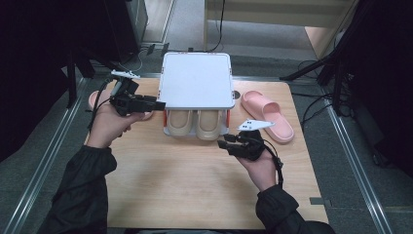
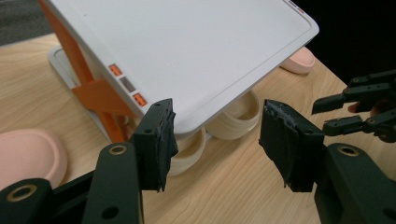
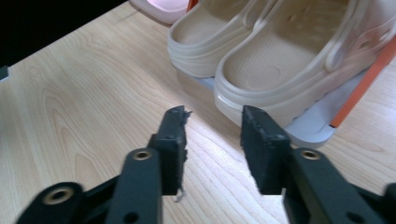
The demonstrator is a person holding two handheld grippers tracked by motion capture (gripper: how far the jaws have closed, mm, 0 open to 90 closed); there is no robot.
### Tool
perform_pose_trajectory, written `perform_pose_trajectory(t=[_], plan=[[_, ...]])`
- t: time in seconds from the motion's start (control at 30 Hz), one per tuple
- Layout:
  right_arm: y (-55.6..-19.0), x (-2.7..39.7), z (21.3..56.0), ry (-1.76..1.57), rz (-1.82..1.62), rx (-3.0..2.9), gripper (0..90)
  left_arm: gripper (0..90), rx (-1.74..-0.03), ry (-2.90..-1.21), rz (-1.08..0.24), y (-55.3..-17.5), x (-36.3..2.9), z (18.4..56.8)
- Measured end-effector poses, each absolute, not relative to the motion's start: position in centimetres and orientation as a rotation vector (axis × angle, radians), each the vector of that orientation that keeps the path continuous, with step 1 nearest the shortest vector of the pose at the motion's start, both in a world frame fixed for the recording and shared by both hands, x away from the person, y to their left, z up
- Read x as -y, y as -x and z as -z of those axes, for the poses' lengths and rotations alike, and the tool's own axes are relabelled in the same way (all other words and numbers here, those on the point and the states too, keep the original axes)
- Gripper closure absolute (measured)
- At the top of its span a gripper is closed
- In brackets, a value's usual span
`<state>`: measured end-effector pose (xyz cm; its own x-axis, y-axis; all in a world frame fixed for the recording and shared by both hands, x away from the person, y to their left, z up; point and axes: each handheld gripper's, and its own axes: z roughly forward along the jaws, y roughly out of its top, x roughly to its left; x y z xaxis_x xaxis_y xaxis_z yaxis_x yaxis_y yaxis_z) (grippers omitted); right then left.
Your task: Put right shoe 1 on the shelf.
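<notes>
A pair of beige clogs [image 1: 198, 124] is seen on a white rack [image 1: 197, 80] on the tabletop [image 1: 195, 175]. The left claw [image 1: 158, 104] and right claw [image 1: 222, 142] are released, nothing gripped.

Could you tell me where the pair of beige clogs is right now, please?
In the high view the beige clogs sit side by side on the lower shelf of the white shoe rack, mid-table, heels toward the person.

My two beige clogs [image 1: 194, 124] sit side by side on the lower tray of a white shoe rack [image 1: 197, 80] (orange side struts), heels facing me. Its flat white top tilts over them, hiding their toes, at the counter's [image 1: 195, 180] far middle.
</notes>
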<state>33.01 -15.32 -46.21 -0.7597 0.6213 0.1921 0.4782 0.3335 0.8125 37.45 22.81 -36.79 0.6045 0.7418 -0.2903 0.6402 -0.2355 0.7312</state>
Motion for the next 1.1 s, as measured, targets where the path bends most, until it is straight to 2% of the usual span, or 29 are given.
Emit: perform_pose_trajectory(t=[0.1,0.4,0.67,0.73,0.9,1.1], plan=[[-32.7,16.1,46.2,-0.985,-1.407,-2.429,51.7,42.9,-1.114,-1.940,-0.161,-37.0,-23.6,36.8],[-32.1,17.6,46.8,-0.994,-1.357,-2.482,52.3,41.8,-1.190,-1.901,-0.192,-36.0,-26.1,37.7],[-32.7,17.3,46.7,-0.952,-1.314,-2.505,54.7,75.9,-1.239,-1.884,-0.217,-35.9,-27.7,39.3],[-32.9,17.3,46.8,-0.947,-1.316,-2.509,55.1,81.3,-1.259,-1.878,-0.217,-36.1,-28.2,39.8],[-33.0,17.5,46.7,-0.958,-1.316,-2.504,56.0,88.3,-1.266,-1.879,-0.228,-36.6,-29.0,40.7],[-32.8,18.2,46.6,-0.981,-1.319,-2.486,58.5,89.5,-1.296,-1.857,-0.215,-37.5,-29.8,41.9]])
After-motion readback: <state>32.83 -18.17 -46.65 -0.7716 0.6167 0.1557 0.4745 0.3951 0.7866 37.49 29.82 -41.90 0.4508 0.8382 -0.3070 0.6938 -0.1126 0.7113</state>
